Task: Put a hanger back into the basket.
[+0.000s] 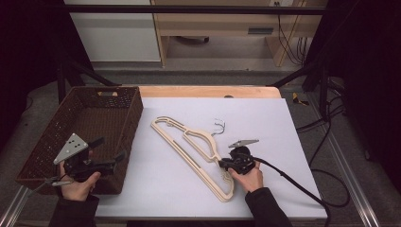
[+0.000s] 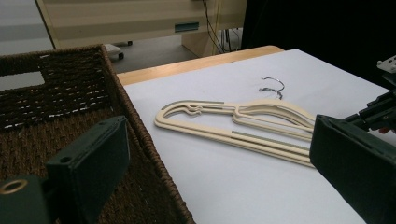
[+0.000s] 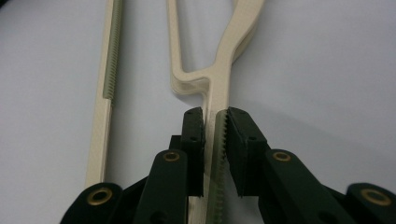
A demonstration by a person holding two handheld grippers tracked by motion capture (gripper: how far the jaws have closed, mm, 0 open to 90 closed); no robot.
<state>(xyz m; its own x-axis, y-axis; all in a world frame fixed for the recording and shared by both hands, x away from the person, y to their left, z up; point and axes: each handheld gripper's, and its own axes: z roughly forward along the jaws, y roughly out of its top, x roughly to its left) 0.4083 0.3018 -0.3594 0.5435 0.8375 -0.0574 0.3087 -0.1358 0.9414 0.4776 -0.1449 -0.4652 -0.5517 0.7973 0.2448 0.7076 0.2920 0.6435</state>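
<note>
The cream hangers [image 1: 191, 151] lie stacked flat on the white sheet of the tabletop [image 1: 265, 123], just right of the woven basket [image 1: 118, 113], their wire hook [image 1: 219, 126] pointing toward the far edge. The right claw [image 3: 215, 140] has its jaws closed around one shoulder arm of the stack, right where the ribbed grey strip runs, and the grip looks snug from the right gripper view. To do this lift well, I'd say the bite should stay square on that arm and come up slowly and level, since the long far end will want to swing or sag, and the lower hanger may not come along (I cannot tell whether the jaws hold both layers or just the top one). The person's right hand [image 1: 248, 177] sits low near the front of the tabletop, the claw pointing left across it and nearly flat to the sheet. The left claw [image 1: 106, 153] hovers over the basket's near right corner, jaws wide apart and holding nothing, aimed toward the hangers as though ready to help.
</note>
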